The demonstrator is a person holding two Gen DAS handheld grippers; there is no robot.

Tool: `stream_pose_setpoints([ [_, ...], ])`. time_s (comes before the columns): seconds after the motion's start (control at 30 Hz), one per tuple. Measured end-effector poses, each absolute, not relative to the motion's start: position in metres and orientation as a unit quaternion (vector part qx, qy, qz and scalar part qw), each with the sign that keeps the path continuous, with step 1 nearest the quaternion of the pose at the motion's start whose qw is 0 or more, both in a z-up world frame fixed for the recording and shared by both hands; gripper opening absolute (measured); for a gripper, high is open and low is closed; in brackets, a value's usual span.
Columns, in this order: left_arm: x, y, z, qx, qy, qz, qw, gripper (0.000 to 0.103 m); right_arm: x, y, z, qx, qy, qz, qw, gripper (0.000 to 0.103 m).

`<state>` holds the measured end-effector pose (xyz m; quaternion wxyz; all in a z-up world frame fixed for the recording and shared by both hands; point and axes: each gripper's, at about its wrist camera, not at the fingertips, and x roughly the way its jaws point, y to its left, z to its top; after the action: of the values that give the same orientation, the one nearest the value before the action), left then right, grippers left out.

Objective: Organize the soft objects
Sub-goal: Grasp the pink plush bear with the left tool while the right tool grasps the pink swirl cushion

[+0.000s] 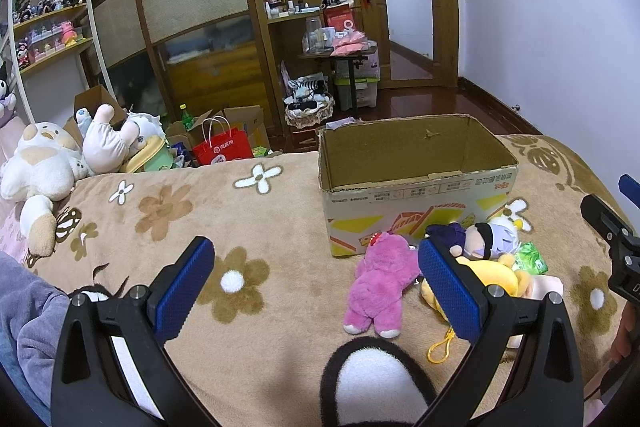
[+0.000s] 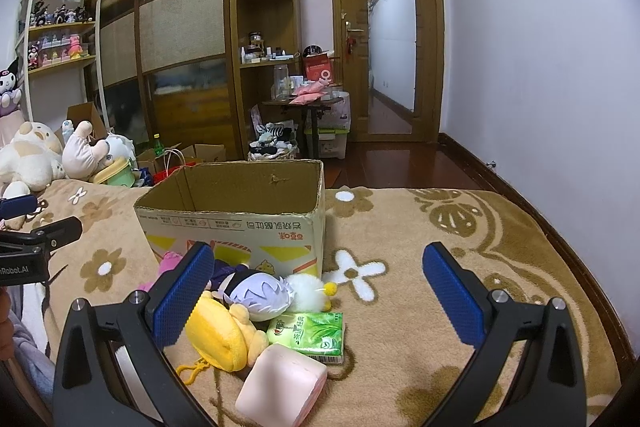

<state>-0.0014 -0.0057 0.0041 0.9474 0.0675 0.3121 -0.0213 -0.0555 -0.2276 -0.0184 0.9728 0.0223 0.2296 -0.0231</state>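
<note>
An open, empty cardboard box (image 1: 416, 183) stands on the flowered brown blanket; it also shows in the right wrist view (image 2: 236, 223). In front of it lie a pink plush bear (image 1: 380, 287), a yellow plush (image 2: 218, 335), a purple-haired doll (image 2: 258, 293), a green tissue pack (image 2: 310, 335) and a pink soft block (image 2: 280, 387). My left gripper (image 1: 316, 267) is open and empty above the blanket, left of the pink bear. My right gripper (image 2: 318, 275) is open and empty over the pile, its left finger above the yellow plush.
Large white plush toys (image 1: 44, 163) lie at the blanket's left end. A black-and-white plush (image 1: 372, 383) sits under the left gripper. Beyond the bed are a wardrobe, shelves, a red bag (image 1: 222, 147), boxes on the floor and a door.
</note>
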Motion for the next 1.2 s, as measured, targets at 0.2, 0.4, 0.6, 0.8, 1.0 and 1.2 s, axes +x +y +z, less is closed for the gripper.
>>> stream_pose_setpoints([
  [0.2, -0.003, -0.006, 0.006, 0.067, 0.317, -0.029, 0.946, 0.101, -0.056, -0.227, -0.017, 0.021, 0.23, -0.023, 0.973, 0.103],
  [0.4, 0.007, -0.007, 0.004, 0.085, 0.337, -0.029, 0.937, 0.101, -0.054, -0.219, -0.015, 0.017, 0.243, -0.021, 0.97, 0.103],
  [0.6, 0.023, -0.009, -0.005, 0.091, 0.359, -0.025, 0.929, 0.101, -0.049, -0.211, -0.018, 0.013, 0.263, -0.008, 0.965, 0.103],
  [0.8, 0.049, -0.011, -0.021, 0.084, 0.392, -0.029, 0.916, 0.101, -0.032, -0.206, -0.034, 0.006, 0.306, -0.016, 0.952, 0.103],
  [1.0, 0.068, -0.014, -0.037, 0.075, 0.423, -0.036, 0.902, 0.101, -0.017, -0.212, -0.047, 0.022, 0.345, -0.018, 0.938, 0.103],
  [1.2, 0.081, -0.02, -0.06, 0.078, 0.463, -0.047, 0.882, 0.101, -0.007, -0.221, -0.063, 0.046, 0.385, -0.018, 0.922, 0.103],
])
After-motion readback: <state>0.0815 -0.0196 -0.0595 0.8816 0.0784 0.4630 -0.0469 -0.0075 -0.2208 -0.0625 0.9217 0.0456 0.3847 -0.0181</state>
